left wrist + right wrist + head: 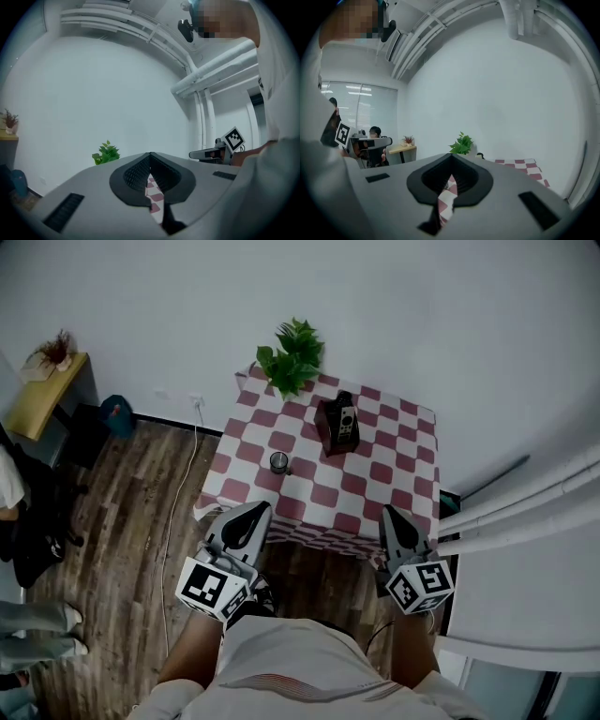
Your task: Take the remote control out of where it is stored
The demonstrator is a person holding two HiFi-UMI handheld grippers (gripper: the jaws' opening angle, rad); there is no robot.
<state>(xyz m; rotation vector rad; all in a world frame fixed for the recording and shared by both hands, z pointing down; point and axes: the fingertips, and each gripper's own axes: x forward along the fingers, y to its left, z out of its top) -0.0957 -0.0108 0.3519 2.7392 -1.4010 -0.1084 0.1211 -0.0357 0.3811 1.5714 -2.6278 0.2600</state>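
Currently the remote (346, 420) is sitting upright in a black holder (327, 430) on the checkered table (394, 470), near its far side, well ahead of both grippers. The left gripper (253, 514) and right gripper (393, 515) are hovering at the table's near edge, jaws closed together and holding nothing.

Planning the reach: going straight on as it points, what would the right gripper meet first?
Most likely the checkered tablecloth at its near edge, just ahead of the right gripper; height is hard to judge.
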